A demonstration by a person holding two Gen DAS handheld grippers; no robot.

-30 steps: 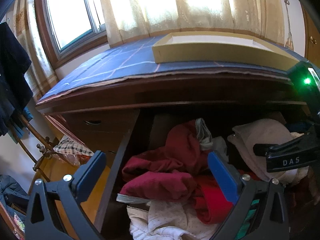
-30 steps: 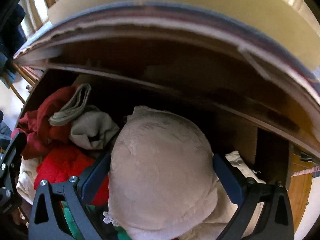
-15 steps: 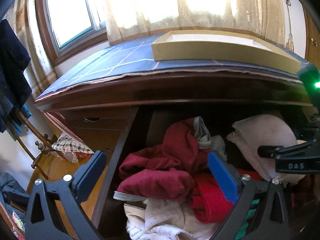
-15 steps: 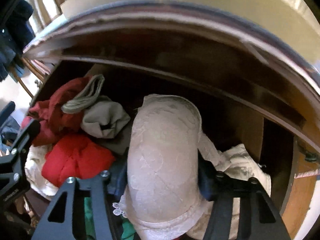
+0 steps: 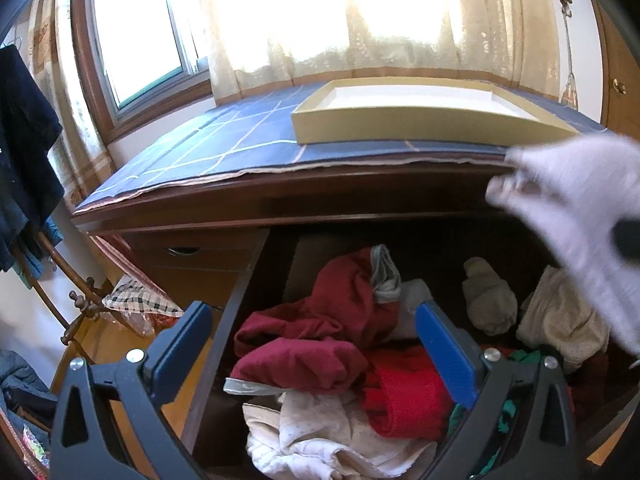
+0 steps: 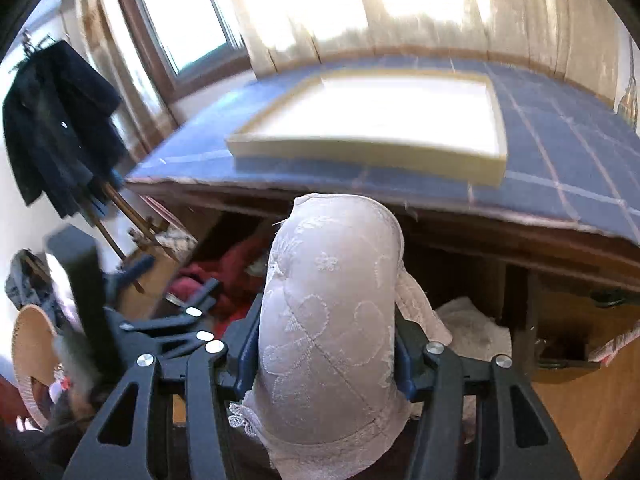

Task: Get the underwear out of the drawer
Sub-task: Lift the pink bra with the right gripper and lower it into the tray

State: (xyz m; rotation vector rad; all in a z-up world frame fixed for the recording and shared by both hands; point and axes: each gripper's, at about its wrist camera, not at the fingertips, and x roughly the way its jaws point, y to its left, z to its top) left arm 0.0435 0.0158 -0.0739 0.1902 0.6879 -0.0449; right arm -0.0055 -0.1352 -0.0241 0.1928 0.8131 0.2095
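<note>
The right tool is clamped on a pale lace bra, which is held clear above the open drawer. The left tool is held with its jaws apart over red garments in the drawer. A shallow tray is seen at 12 o'clock on the desk.

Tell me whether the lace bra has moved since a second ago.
Yes. The lace bra, clamped in the right gripper, has risen out of the drawer; its top now reaches the dresser's blue cloth edge.
</note>
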